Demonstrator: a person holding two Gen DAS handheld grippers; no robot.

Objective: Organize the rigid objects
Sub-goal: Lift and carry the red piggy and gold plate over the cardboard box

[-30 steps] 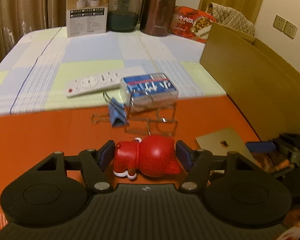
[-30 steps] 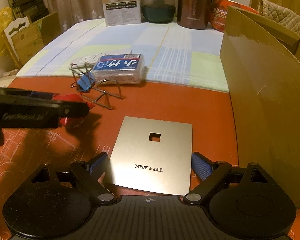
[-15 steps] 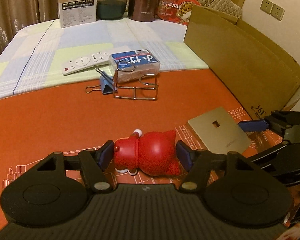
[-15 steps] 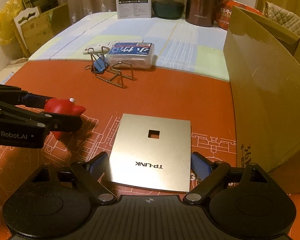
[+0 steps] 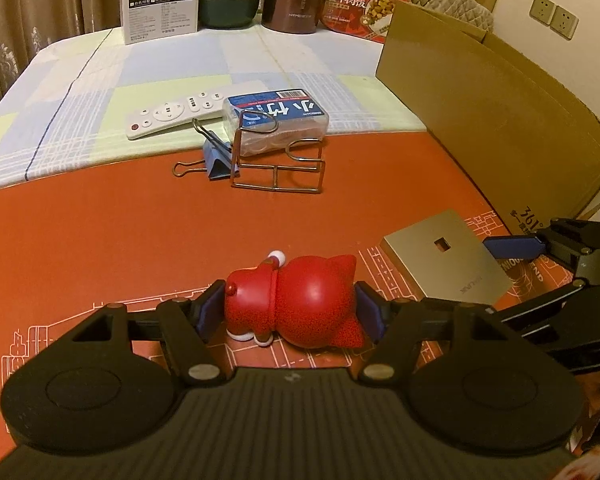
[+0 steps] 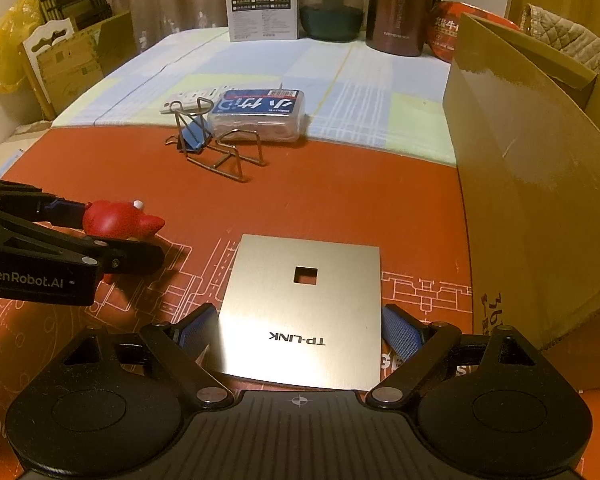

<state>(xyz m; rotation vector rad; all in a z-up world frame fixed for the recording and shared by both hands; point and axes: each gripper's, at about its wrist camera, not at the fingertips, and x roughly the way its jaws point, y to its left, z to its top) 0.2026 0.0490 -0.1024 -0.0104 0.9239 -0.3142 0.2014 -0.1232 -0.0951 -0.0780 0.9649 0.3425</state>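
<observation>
Your left gripper [image 5: 290,312] clamps the red figurine [image 5: 296,304] between its blue pads, one pad against the feet end and the other against the eared head, so the toy lies crosswise in the grip just above the orange mat [image 5: 100,240]. Your right gripper [image 6: 296,330] straddles the silver plate [image 6: 304,312], which lies flat on the mat with a pad just beside each long edge; whether those pads press on it you cannot tell from here. The plate reads "TP-LINK" and has a small square hole. Your left gripper's side carries "GenRobot.AI". The cardboard box [image 6: 520,200] standing to the right of the plate shows "361". The figurine is glossy red, rounded, with pointed ears, white feet and a small white bobble.
</observation>
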